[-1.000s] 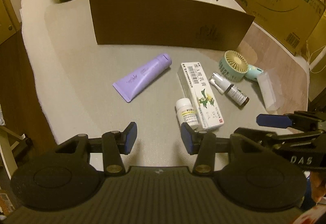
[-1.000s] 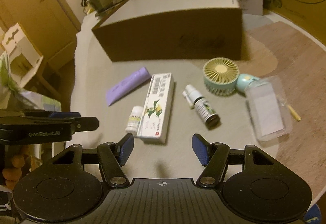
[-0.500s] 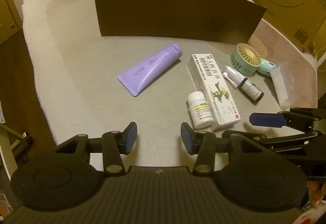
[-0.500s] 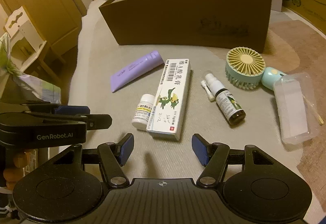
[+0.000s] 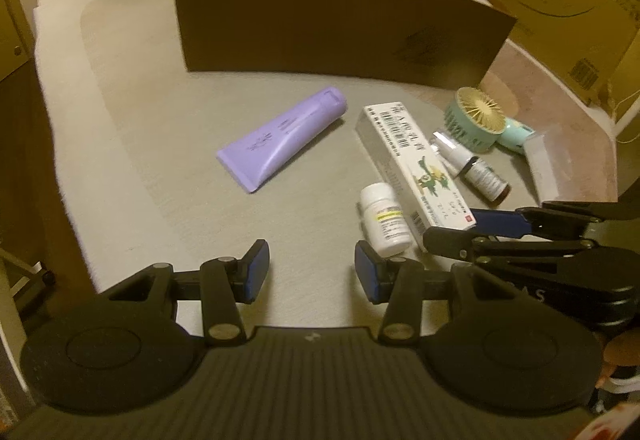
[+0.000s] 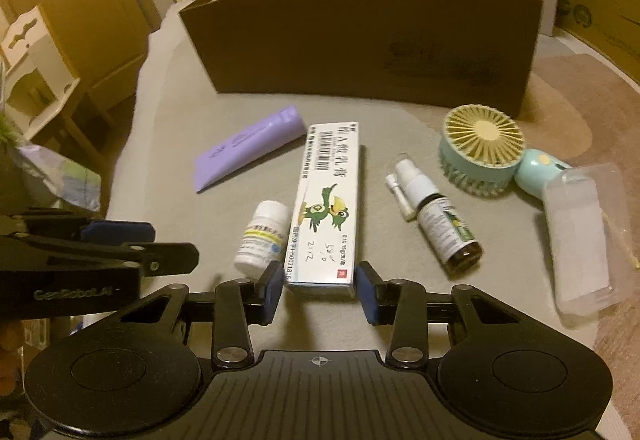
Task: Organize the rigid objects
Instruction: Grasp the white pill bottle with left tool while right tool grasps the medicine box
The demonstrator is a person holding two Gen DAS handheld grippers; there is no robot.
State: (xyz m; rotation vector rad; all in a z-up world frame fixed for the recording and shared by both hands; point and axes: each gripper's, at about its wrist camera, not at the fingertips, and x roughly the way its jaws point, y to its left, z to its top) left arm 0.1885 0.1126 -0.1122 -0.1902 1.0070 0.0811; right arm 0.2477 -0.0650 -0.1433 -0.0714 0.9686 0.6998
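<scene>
Our right gripper is closing on the near end of the ointment carton, which lies flat on the worktop between the white pill bottle and the spray bottle; the carton's end sits between the pads, but we cannot tell that they press on it yet. Our left gripper hangs with its jaws apart and nothing between them, low over the bare cloth in front of the purple tube. We judge the carton light and stiff along its length but easy to crush, being thin card with glossy faces, so we would squeeze gently across the narrow sides near the end. The pill bottle touches its left side and may roll when we lift. The brown box stands open behind
</scene>
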